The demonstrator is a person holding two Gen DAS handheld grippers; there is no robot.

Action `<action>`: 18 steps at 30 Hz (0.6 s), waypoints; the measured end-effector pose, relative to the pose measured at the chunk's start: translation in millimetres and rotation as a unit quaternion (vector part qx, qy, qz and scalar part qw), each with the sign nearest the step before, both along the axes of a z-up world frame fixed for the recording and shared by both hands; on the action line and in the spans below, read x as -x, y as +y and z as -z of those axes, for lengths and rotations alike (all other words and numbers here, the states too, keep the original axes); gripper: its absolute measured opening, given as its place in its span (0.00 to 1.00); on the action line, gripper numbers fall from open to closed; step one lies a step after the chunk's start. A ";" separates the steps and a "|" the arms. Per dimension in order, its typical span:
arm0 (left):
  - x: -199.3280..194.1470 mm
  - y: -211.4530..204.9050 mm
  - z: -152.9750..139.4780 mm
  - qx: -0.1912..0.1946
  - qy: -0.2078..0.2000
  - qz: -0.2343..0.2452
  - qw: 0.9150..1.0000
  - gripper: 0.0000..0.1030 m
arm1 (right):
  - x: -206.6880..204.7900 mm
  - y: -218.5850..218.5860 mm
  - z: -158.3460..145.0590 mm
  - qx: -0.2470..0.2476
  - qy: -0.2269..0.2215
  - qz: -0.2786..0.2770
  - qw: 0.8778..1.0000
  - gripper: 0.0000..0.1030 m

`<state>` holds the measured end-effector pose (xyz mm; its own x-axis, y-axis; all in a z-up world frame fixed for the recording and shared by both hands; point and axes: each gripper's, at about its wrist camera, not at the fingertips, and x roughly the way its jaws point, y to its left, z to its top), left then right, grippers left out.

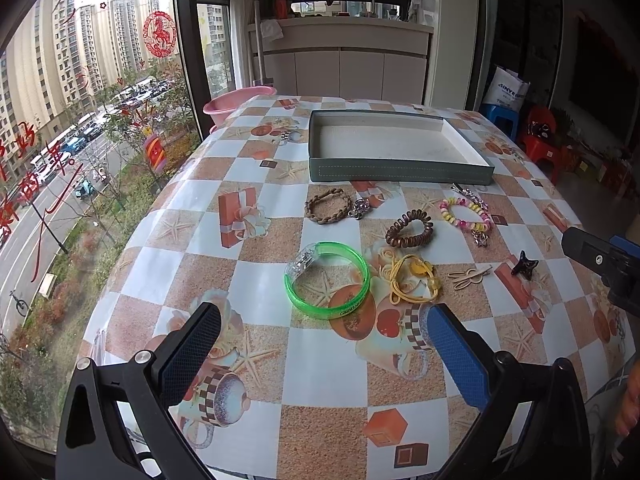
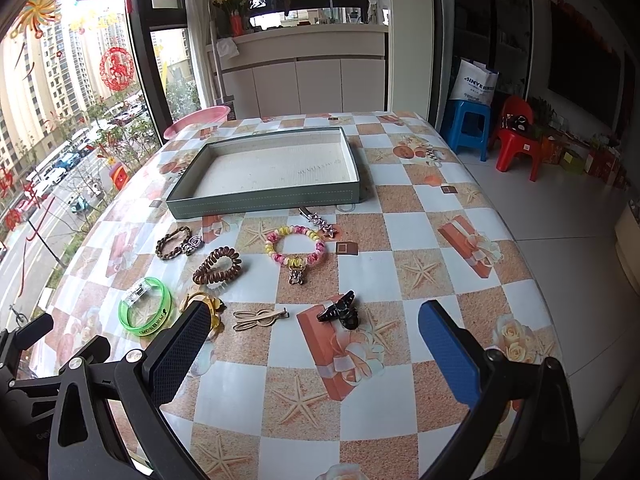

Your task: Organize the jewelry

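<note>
An empty grey-green tray [image 1: 400, 170] [image 2: 264, 202] lies at the table's far side. In front of it lie a brown braided bracelet [image 1: 328, 206] [image 2: 173, 243], a brown spiral hair tie [image 1: 409, 229] [image 2: 218, 266], a pink-yellow beaded bracelet [image 1: 466, 214] [image 2: 296, 246], a green bangle [image 1: 328, 286] [image 2: 145, 306], a yellow hair tie [image 1: 412, 284] [image 2: 214, 306], a gold clip [image 1: 468, 276] [image 2: 260, 318] and a black claw clip [image 1: 525, 265] [image 2: 340, 312]. My left gripper [image 1: 324, 354] is open just short of the green bangle. My right gripper [image 2: 316, 346] is open near the black claw clip.
A silver star clip [image 2: 320, 220] lies by the tray's front edge. A pink basin [image 1: 238, 102] sits beyond the table's far left corner by the window. Blue and red stools [image 2: 492, 132] stand on the floor to the right.
</note>
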<state>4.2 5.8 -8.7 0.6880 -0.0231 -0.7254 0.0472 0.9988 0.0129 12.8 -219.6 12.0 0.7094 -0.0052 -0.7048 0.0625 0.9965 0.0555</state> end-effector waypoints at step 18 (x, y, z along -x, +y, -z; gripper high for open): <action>-49.5 29.0 35.5 0.023 0.068 -0.005 0.997 1.00 | -12.1 -23.9 31.5 -0.018 0.060 0.014 0.998 1.00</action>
<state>53.7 34.9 -44.2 0.5840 -0.0526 -0.8101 0.0358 0.9986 -0.0390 24.9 -243.5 -19.5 0.6193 0.0029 -0.7851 0.0990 0.9917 0.0817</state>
